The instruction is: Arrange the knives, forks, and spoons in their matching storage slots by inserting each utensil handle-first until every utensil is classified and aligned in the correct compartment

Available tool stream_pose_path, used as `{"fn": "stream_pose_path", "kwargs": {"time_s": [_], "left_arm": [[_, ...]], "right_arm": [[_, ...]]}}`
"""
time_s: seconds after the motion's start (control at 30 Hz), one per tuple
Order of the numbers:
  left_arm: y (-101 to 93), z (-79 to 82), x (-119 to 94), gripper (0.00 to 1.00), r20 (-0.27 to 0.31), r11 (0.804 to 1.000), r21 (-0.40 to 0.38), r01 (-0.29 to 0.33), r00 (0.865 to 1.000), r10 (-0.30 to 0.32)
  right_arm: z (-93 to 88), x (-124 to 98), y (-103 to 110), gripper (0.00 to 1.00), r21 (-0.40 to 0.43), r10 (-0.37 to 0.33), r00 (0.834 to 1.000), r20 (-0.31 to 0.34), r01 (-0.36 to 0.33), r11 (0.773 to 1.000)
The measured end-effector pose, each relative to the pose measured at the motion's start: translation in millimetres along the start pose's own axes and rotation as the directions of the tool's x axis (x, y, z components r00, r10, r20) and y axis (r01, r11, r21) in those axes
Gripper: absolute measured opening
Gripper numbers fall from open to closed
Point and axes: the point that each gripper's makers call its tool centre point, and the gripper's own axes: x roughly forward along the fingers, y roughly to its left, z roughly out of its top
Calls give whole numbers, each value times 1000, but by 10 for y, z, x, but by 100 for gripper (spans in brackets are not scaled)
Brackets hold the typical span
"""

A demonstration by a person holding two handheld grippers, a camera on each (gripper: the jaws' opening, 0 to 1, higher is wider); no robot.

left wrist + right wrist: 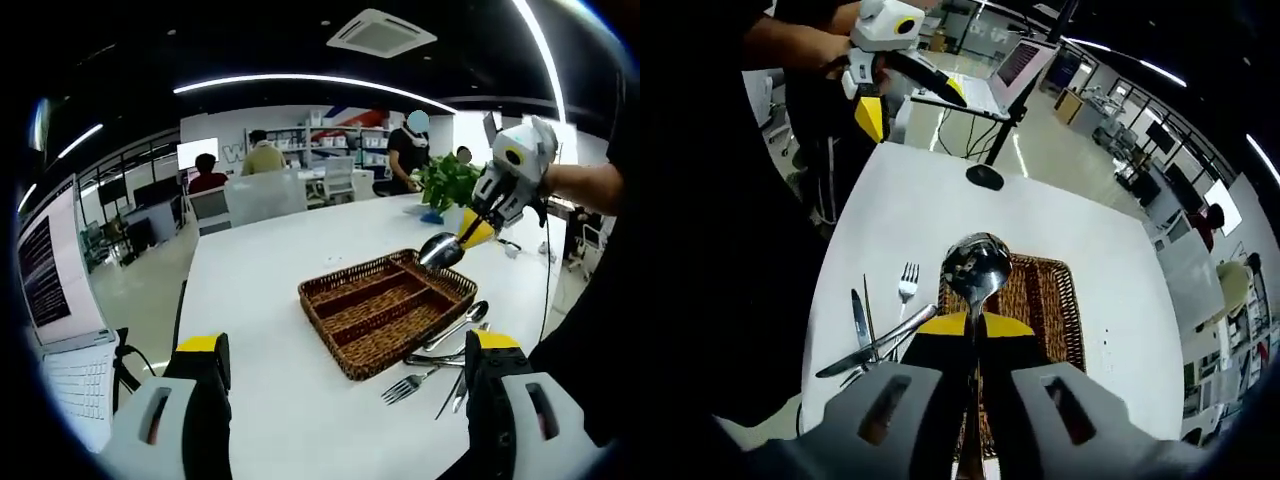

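My right gripper (975,335) pinches a spoon (977,272) by its handle, bowl outward, hanging over the wicker tray (385,310). It's stiff, smooth steel (likely slippery), so I judge a firm mid-handle hold best. My left gripper (345,385) stands wide and empty above the white table (270,250). More utensils (440,365) lie beside the tray.

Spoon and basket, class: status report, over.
Right hand-held gripper shut on spoon, above wicker tray. Left hand-held gripper open, empty. Remaining cutlery piled beside tray. Tray compartments look empty, nothing blocking.
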Motion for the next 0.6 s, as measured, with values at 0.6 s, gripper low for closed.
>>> {"fn": "stream_pose_path", "kwargs": {"time_s": [0.6], "left_arm": [[-294,103,66,99,-5,1000,-15,20,1000,-20]], "right_arm": [[9,96,-486,0,-12,10,1000,-14,-10,1000]]}}
